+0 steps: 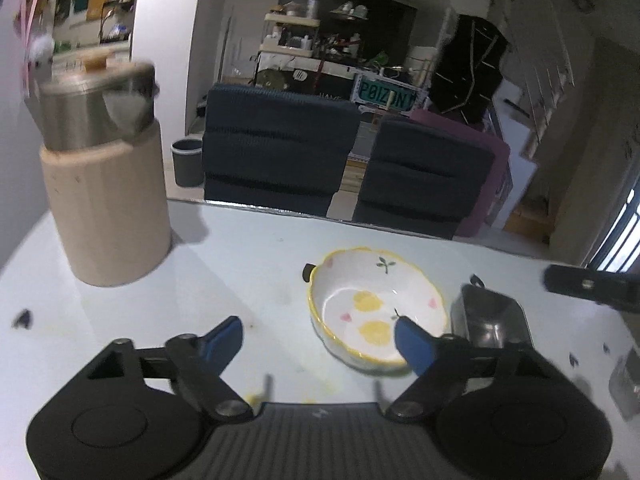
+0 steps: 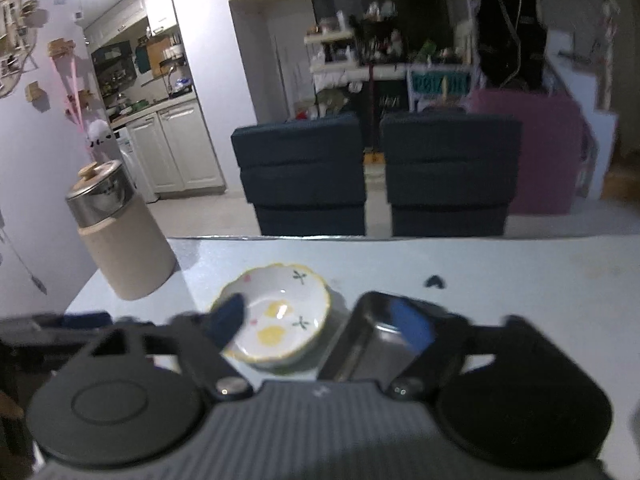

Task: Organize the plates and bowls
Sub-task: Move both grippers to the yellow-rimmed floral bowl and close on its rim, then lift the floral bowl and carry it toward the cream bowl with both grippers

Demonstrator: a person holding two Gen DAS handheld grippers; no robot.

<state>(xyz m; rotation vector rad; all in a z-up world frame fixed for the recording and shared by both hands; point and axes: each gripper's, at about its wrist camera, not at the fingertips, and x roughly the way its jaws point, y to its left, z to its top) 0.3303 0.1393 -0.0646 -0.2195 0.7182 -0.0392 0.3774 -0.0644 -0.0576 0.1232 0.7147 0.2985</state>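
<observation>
Both grippers are approaching, nothing gripped yet. On the table [image 1: 248, 264], the canister [image 1: 104, 184] is standing far left. The left gripper [image 1: 320, 338] is hovering open beside the bowl [image 1: 374, 306]; the right gripper [image 2: 324, 322] is gaping over bowl and steel dish [image 2: 372, 336]. Next, I judge, one must straddle a rim.

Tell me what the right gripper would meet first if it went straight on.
Probably the flowered bowl or the metal dish beside it: the open right gripper points between them, and depth is unclear.

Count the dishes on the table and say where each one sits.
2. The yellow-rimmed ceramic bowl sits mid-table; the square metal dish stands right beside it, on its right. Others may lie outside both views.
</observation>
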